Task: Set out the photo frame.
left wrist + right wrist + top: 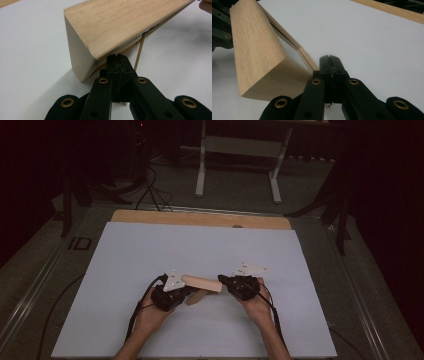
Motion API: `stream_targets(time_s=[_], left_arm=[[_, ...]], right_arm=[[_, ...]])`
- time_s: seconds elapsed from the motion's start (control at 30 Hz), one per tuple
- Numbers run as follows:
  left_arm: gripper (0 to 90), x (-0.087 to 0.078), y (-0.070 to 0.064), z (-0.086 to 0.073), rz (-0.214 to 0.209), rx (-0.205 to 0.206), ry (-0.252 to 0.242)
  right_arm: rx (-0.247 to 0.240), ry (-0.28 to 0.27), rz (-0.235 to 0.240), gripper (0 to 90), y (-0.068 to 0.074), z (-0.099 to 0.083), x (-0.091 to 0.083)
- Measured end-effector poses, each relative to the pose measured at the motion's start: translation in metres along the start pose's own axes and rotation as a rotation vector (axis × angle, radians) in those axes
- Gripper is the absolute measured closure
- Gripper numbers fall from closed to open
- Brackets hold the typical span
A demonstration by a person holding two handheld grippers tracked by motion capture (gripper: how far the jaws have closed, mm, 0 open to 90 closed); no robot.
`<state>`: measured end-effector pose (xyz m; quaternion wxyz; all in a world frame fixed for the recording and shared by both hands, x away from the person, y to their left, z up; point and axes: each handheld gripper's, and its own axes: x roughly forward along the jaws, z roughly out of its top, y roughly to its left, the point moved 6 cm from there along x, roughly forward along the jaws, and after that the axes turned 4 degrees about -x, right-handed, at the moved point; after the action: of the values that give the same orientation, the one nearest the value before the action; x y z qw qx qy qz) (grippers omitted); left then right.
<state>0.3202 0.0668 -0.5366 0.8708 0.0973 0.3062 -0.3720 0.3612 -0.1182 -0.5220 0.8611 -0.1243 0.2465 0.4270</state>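
Two grippers: left gripper [186, 292] and right gripper [223, 281] — jaws pressed together.
Wooden block [201, 283]: apparently steadied at both ends — grip hidden.

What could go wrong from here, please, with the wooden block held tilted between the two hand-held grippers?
1. The wooden block rests tilted on one edge on the white sheet; if either grip slackens, it may tip or drop flat.
2. The left hand-held gripper seems to pinch just a thin strip along the block's underside, so it could slip off.
3. A thin wooden stick stands under the block; pressing down might snap or dislodge it.
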Motion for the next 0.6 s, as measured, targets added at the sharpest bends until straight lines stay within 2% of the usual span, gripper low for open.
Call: stream_targets(time_s=[0.2, 0.6], left_arm=[[89.3, -0.0008, -0.0002, 0.0003, 0.003, 0.006, 0.002], [89.2, -0.0087, -0.0048, 0.0061, -0.008, 0.010, -0.019]], right_arm=[[0.003, 0.000, 0.002, 90.0, 0.0007, -0.0002, -0.0014], [-0.024, 0.008, 0.001, 89.9, 0.0030, -0.0013, -0.0064]])
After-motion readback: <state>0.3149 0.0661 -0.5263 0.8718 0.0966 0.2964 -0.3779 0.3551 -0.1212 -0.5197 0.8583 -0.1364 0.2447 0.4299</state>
